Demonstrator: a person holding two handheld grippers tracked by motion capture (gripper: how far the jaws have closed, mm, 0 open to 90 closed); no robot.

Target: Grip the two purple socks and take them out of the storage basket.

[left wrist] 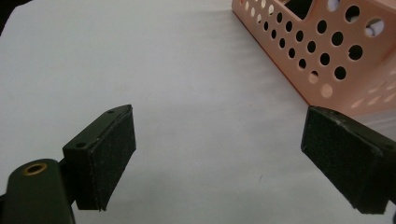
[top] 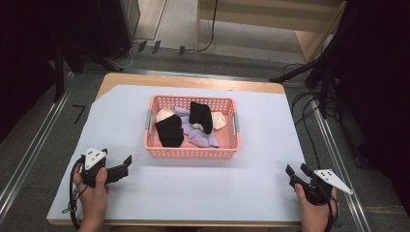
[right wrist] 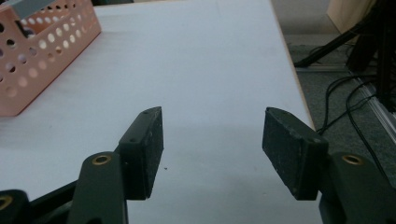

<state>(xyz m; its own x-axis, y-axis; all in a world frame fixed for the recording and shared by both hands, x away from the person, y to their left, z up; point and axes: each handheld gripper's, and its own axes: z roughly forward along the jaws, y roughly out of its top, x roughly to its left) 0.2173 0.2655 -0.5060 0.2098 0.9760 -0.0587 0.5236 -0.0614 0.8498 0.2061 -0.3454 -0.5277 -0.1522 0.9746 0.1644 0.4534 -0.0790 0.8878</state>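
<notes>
Two grippers rest low over the white tabletop (top: pixel 203 188), one in each hand. On the left gripper (top: pixel 121 166) the fingers (left wrist: pixel 105 158) are wide apart with nothing between them. On the right gripper (top: pixel 296 172) the fingers (right wrist: pixel 144 149) are apart too, and bare white tabletop shows in the gap.

One pink basket (top: pixel 191 152) with round holes in its walls sits ahead of both grippers, between them and farther from the person. In the left gripper view its wall (left wrist: pixel 327 51) is ahead and to the right of the fingers, quite near the right one. In the right gripper view its corner (right wrist: pixel 42 60) is ahead and to the left of the fingers, well apart from them. Nothing stands between the fingers and the basket.

Clothes fill the basket: two black pieces (top: pixel 169 131), one light purple piece (top: pixel 203 137), and cream pieces (top: pixel 165 115) at the back. I cannot tell how many cream ones there are.

Beyond the tabletop, black cables (top: pixel 309 111) lie on the grey floor to the right of the right fingers. I can see no words or labels to read.
</notes>
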